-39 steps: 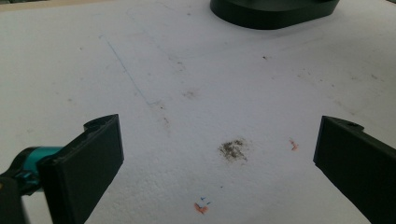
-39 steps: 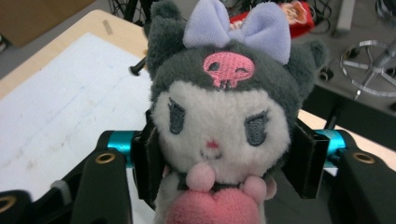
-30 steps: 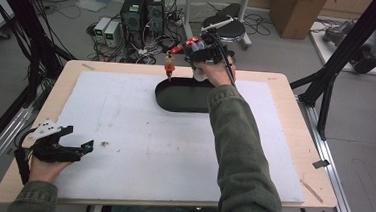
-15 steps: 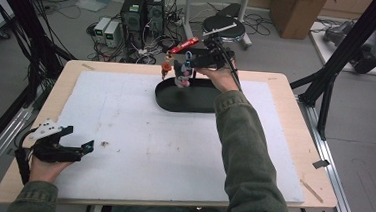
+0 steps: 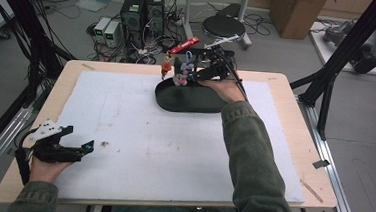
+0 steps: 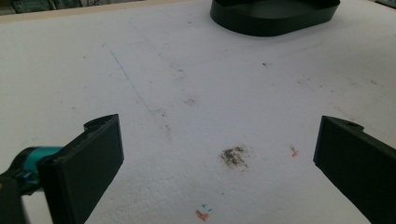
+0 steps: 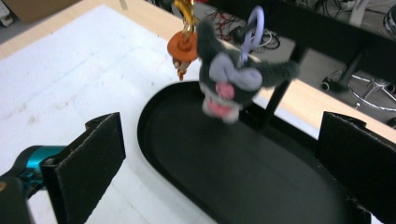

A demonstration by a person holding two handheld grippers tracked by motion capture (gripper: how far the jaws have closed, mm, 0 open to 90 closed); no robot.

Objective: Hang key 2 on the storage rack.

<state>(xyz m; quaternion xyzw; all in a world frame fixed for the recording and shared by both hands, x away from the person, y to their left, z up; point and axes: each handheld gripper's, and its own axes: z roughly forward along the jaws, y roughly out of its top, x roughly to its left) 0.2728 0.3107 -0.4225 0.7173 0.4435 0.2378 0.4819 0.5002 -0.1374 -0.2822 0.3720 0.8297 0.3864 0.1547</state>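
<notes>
Plush keychain (image 7: 226, 79) hangs above the black tray (image 7: 243, 186), ahead of my right gripper (image 7: 219, 163). Its jaws, just opened, stand spread, nothing between them.

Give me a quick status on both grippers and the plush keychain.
Right gripper open over black tray, jaws just opened. Grey plush keychain hanging from the stand, free of the jaws. Left gripper open, idle on white mat.

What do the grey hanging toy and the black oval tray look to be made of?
Grey toy: soft plush, going by its fuzzy pile and floppy ears; its lilac loop looks like smooth plastic. Black tray: probably moulded plastic, matte with a faint sheen, a rounded raised rim and a uniform surface; painted metal can't be ruled out.
</notes>
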